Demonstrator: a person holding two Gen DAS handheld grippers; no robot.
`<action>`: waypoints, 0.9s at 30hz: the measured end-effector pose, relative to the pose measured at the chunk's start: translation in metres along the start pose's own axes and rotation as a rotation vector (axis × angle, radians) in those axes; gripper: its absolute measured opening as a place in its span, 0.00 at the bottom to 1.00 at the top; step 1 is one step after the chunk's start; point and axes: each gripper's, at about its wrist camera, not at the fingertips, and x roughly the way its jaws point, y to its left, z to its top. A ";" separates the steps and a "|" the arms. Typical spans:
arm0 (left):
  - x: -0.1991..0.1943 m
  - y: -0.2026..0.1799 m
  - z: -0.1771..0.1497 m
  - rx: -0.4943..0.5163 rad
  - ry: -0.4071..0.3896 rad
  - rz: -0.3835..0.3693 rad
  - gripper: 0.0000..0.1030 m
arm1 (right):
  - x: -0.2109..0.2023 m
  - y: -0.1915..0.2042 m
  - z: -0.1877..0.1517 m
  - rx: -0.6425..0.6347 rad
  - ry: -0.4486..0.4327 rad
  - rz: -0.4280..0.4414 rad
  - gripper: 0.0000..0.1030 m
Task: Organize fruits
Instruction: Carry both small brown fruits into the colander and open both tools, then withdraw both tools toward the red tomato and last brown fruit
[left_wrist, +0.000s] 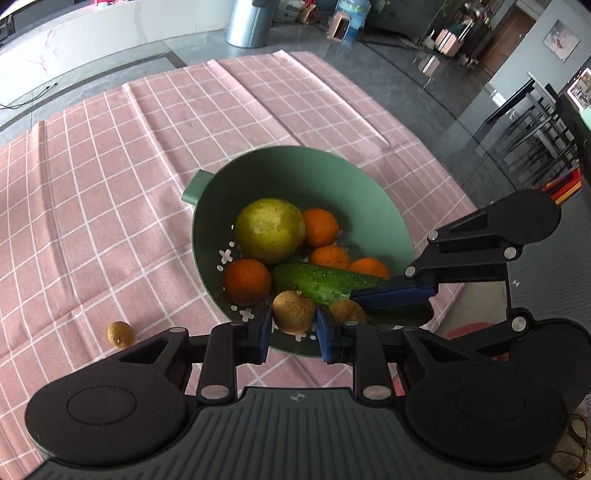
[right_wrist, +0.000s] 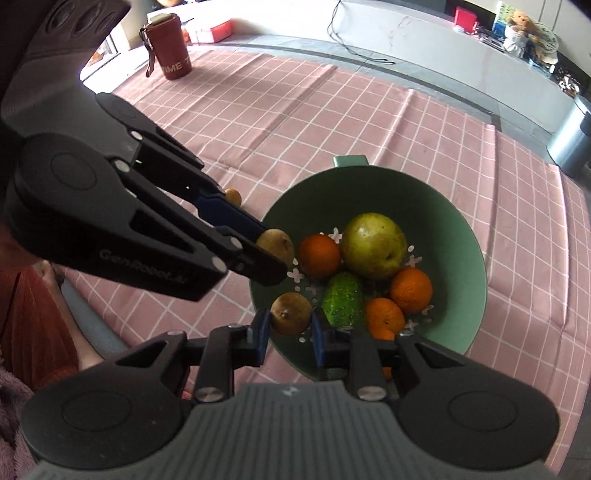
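A green colander bowl (left_wrist: 351, 184) (right_wrist: 454, 221) stands on the pink checked cloth. It holds a big yellow-green fruit (left_wrist: 269, 229) (right_wrist: 373, 243), a cucumber (left_wrist: 321, 280) (right_wrist: 341, 295) and several oranges (left_wrist: 246, 280) (right_wrist: 410, 290). My left gripper (left_wrist: 293, 326) (right_wrist: 275, 254) is shut on a small brown fruit (left_wrist: 293, 312) (right_wrist: 279, 243) over the bowl's near rim. Close beside it my right gripper (right_wrist: 290, 326) (left_wrist: 360, 306) is shut on a second small brown fruit (right_wrist: 291, 314) (left_wrist: 347, 310). A third brown fruit (left_wrist: 120, 333) (right_wrist: 233, 195) lies loose on the cloth.
A red bottle (right_wrist: 171, 48) stands at the cloth's far corner. A silver bin (left_wrist: 251, 22) (right_wrist: 572, 136) is on the floor beyond the table. The cloth's right edge (left_wrist: 443, 177) drops off near the bowl. A person's red sleeve (right_wrist: 29, 325) is at the near left.
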 end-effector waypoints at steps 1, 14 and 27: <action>0.003 0.001 0.002 0.001 0.018 0.011 0.28 | 0.003 -0.001 0.004 -0.017 0.011 0.002 0.19; 0.023 0.008 0.017 -0.017 0.122 0.032 0.28 | 0.029 -0.006 0.019 -0.127 0.095 0.050 0.19; 0.016 0.004 0.015 -0.013 0.105 0.029 0.40 | 0.023 -0.003 0.019 -0.115 0.066 0.035 0.32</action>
